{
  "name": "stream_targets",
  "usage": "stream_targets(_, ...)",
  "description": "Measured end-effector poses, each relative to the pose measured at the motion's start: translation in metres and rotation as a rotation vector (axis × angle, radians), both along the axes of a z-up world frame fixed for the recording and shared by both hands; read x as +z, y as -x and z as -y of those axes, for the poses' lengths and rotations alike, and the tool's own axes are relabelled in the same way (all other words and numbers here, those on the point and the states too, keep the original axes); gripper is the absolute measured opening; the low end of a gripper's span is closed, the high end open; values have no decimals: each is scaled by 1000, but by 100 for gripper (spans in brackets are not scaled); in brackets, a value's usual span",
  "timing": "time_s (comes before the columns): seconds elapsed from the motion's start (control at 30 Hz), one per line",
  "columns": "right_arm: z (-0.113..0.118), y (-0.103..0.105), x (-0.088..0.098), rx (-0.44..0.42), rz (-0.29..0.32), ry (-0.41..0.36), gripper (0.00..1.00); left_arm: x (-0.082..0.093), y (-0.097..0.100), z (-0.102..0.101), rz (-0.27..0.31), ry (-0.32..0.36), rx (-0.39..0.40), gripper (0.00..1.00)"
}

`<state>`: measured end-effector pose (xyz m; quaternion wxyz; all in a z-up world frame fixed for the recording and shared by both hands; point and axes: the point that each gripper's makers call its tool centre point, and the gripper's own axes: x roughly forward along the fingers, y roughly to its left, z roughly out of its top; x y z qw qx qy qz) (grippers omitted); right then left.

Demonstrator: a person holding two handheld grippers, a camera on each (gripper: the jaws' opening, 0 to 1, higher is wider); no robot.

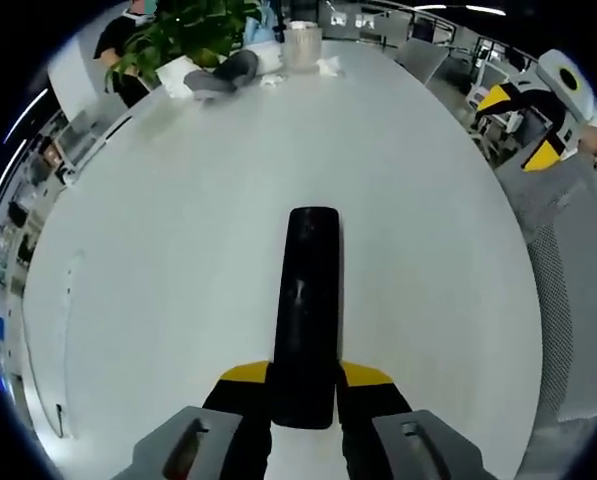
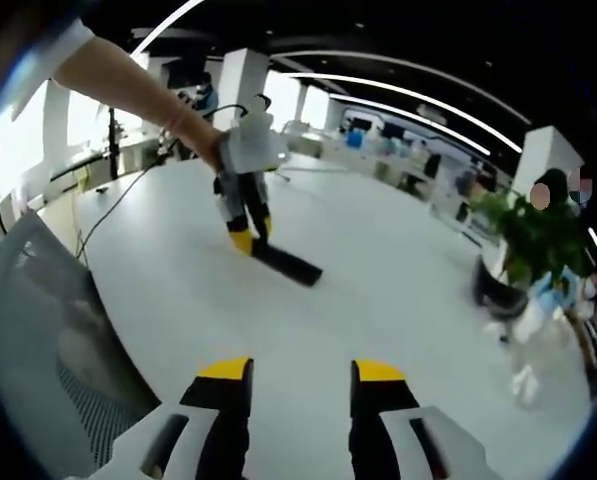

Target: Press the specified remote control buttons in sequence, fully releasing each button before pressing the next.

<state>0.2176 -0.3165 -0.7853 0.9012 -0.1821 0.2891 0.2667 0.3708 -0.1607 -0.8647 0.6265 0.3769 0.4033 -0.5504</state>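
Yellow-tipped fingers point(image 1: 363, 376) of the left gripper point(image 1: 304, 385) are closed on the near end of the black remote control point(image 1: 308, 300), which juts forward from between them, lying flat and lengthwise above the white table point(image 1: 178, 260). In the right gripper view the same remote point(image 2: 288, 265) shows as a dark bar resting low over the tabletop point(image 2: 378, 280), clamped at one end by the left gripper point(image 2: 248, 238), with a person's hand point(image 2: 200, 130) gripping its white body. Right gripper point(image 2: 303, 385) hangs over the table well apart from the remote, its two fingers point(image 2: 376, 372) spread with a clear gap and nothing between them. At the far end of the table stand a potted plant point(image 1: 193, 25), a dark cap-like object point(image 1: 223, 75) and a clear container point(image 1: 302, 45). A grey mesh chair point(image 2: 48, 330) sits beside the table's edge
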Motion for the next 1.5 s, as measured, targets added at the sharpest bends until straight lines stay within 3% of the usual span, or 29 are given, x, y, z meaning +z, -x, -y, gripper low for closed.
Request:
stream_targets(0.33, 0, 0, 0, 8, 5, 15, 35, 0, 2, -1, -4, 22, 12, 24)
stream_targets(0.8, 2, -1, 3, -12, 16, 2, 33, 0, 10, 0, -5, -12, -25, 24)
stream_targets(1.5, 2, 0, 4, -9, 26, 6, 31, -1, 19, 0, -2, -29, -9, 24)
